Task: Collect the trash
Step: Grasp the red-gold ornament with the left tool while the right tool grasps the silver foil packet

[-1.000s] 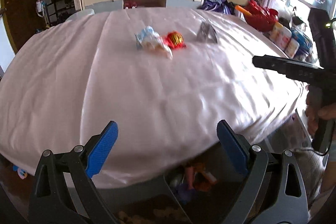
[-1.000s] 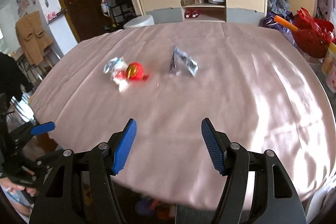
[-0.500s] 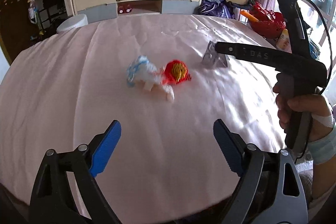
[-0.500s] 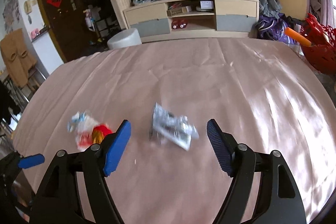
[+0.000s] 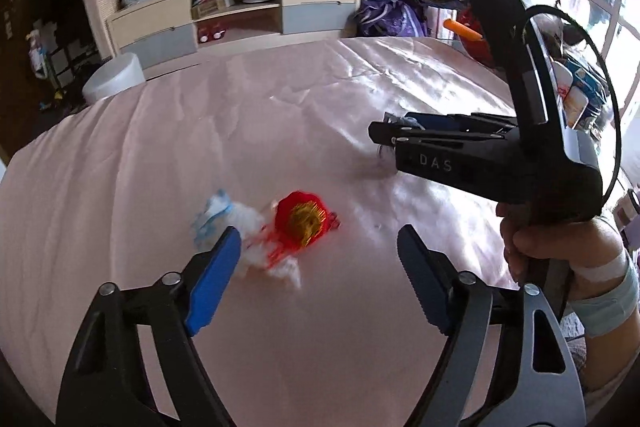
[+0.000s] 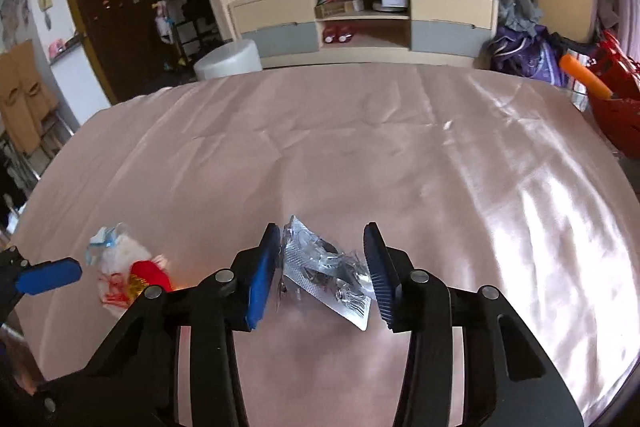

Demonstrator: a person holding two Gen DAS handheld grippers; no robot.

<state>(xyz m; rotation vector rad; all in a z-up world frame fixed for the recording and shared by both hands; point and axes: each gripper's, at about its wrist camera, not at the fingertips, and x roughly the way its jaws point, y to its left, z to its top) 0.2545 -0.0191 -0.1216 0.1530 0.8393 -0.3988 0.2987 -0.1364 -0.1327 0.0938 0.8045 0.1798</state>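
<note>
Between the blue pads of your right tool [image 6: 322, 269] lies the silver foil wrapper [image 6: 325, 269], flat on the pink cloth of the tabletop [image 6: 360, 147]; the jaws have just been closing around it, and the left pad looks close against the foil edge while a sliver of gap shows on the right, so the pinch is not yet made. Your left tool [image 5: 318, 267] stands apart with nothing between its pads, its jaws having just been narrowing, and the red and gold wrapper [image 5: 302, 221] with the crumpled white wrapper [image 5: 236, 227] beside it sits just ahead, the white one partly behind the left pad. Watch the foil: it is thin and stiff, and if the pads meet above it they may skid over it or fold it flat instead of lifting it. Pressing lower risks catching the slippery cloth with the wrapper and dragging a fold that shifts the other two pieces. On the left, the two wrappers touch, so a closing grip may take only one and flick the other away.
</note>
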